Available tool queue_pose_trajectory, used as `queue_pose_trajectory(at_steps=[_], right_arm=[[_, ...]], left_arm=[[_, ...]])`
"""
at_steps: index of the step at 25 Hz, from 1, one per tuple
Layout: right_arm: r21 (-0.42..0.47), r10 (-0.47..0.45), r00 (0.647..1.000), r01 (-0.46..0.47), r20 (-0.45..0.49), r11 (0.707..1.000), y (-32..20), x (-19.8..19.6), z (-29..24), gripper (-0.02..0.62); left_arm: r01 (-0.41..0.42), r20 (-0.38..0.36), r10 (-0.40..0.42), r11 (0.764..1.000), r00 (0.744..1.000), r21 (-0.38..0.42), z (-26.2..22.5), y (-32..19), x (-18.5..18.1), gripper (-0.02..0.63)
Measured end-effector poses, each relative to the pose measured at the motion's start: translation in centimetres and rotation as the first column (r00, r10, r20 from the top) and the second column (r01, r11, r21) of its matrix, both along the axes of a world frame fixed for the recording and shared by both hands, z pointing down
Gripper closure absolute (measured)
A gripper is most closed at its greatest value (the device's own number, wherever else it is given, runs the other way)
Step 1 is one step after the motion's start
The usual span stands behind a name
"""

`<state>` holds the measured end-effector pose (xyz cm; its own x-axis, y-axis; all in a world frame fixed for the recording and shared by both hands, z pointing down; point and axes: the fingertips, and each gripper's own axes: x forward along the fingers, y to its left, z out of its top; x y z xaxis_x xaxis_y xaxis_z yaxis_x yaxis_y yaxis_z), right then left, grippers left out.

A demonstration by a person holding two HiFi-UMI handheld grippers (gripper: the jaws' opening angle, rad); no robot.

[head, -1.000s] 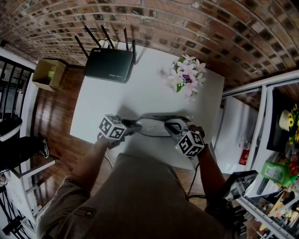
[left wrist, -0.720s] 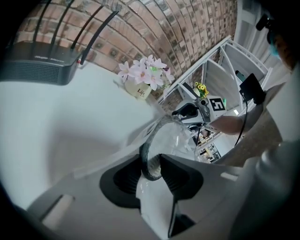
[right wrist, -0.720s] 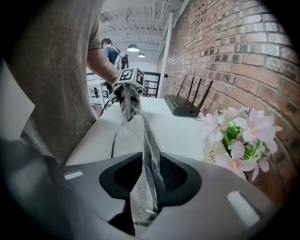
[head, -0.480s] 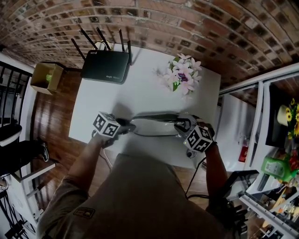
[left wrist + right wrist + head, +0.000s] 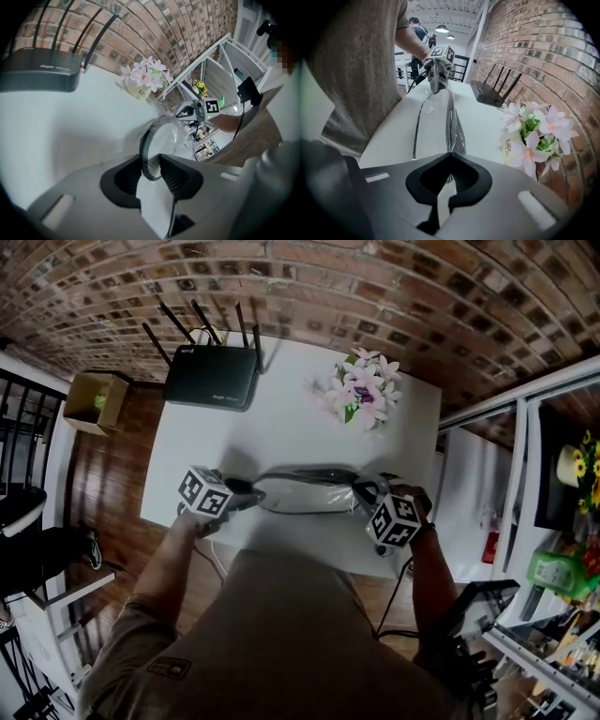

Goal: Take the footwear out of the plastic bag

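A clear plastic bag (image 5: 305,493) with a flat white shoe inside hangs stretched between both grippers above the white table (image 5: 281,427). In the left gripper view, the shoe's dark rim (image 5: 144,146) sits between the pads of my left gripper (image 5: 151,165), which is shut on it through the plastic. My right gripper (image 5: 450,157) is shut on the other end of the bag (image 5: 453,125). The shoe's dark edge (image 5: 415,133) runs toward the left gripper (image 5: 436,86). From the head view, the left gripper (image 5: 246,495) is at the bag's left end and the right gripper (image 5: 361,493) at its right end.
A black router (image 5: 211,374) with antennas stands at the table's back left. A pot of pink flowers (image 5: 366,395) stands at the back right. A cardboard box (image 5: 94,399) sits on the wooden floor to the left. White shelving (image 5: 487,484) stands to the right.
The two grippers have drawn apart, the left one going left and the right one right. The bag between them is now stretched longer and flatter.
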<state>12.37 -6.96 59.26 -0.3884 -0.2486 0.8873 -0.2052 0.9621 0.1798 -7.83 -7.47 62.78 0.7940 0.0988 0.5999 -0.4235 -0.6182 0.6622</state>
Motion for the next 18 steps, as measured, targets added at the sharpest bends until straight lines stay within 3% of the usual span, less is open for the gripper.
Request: queue_pose_trajectory(at_steps=[6,12,18], right_arm=[[-0.009,0.002,1.0,-0.002,-0.027,1.0,0.2,0.7,0.2,0.581],[-0.02,0.024,0.999,-0.025,-0.042,0.999,0.4,0.9,0.4,0.58],[0.004,0.021,1.0,-0.021,0.015,1.0,-0.5,-1.6,-1.4,0.451]], left_arm=[[-0.004,0.023,0.002,0.998,1.0,0.062,-1.4,-1.0,-2.1,0.48],[0.007,0.041,-0.009,0.999,0.999,0.036,-0.3,0.1,-4.9,0.48],[0.006,0.043,-0.008,0.999,0.999,0.048,-0.1,0.2,-5.2,0.48]])
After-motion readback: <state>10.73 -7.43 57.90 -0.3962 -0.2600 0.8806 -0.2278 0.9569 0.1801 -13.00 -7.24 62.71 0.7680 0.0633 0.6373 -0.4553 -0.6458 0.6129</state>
